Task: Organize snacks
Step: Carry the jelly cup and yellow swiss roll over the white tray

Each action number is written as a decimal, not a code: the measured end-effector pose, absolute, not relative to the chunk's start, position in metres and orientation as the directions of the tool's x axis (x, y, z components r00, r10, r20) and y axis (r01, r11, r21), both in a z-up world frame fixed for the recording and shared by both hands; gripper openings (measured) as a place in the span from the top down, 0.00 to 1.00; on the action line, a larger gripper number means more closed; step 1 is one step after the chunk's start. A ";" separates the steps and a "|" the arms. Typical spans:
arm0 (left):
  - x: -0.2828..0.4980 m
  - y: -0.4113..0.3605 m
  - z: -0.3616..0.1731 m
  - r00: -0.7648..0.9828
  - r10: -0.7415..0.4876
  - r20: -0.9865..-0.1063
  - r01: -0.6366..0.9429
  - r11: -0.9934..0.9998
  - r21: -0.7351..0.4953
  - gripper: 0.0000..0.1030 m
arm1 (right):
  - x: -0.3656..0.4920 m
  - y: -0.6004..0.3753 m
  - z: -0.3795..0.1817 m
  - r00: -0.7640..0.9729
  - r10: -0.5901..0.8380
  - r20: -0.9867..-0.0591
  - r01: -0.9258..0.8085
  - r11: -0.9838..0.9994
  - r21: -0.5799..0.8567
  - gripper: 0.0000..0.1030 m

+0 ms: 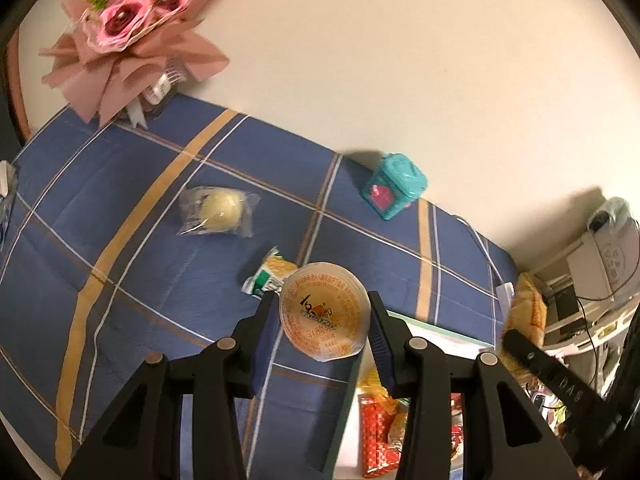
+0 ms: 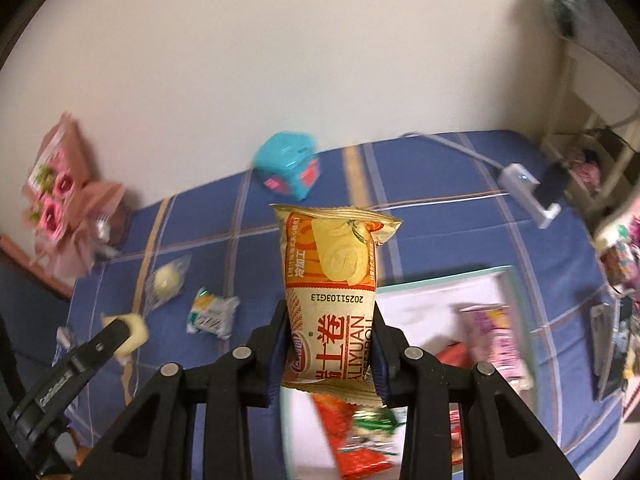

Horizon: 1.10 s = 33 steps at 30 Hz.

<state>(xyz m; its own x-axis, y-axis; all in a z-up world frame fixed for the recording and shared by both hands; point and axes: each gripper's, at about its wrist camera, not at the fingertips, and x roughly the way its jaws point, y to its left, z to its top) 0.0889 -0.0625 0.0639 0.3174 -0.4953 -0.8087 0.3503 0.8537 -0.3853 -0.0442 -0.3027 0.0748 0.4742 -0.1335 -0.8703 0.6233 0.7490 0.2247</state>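
Snacks: two on cloth [image 1: 120, 208], one per claw.

A home room: checked blue tablecloth [image 1: 120, 208], pink paper bouquet [image 1: 132, 24] against the wall, cluttered shelf [image 1: 600, 280] beside.

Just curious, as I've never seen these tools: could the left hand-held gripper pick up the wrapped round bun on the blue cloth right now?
Probably not yet: the left hand-held gripper is shut on a jelly cup. The bun itself lies uncovered on the cloth.
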 end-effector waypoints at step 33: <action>-0.004 -0.200 0.043 0.108 -0.495 -0.862 0.642 0.697 -0.319 0.56 | -0.140 -0.405 0.065 0.421 -0.226 -0.878 0.798 0.553 0.240 0.64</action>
<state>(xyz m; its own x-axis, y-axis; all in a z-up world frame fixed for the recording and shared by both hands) -0.0038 -0.2003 0.0432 0.1080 -0.4946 -0.8624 0.6418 0.6971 -0.3194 -0.1399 -0.4048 0.0652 0.4212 -0.2258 -0.8784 0.7978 0.5529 0.2404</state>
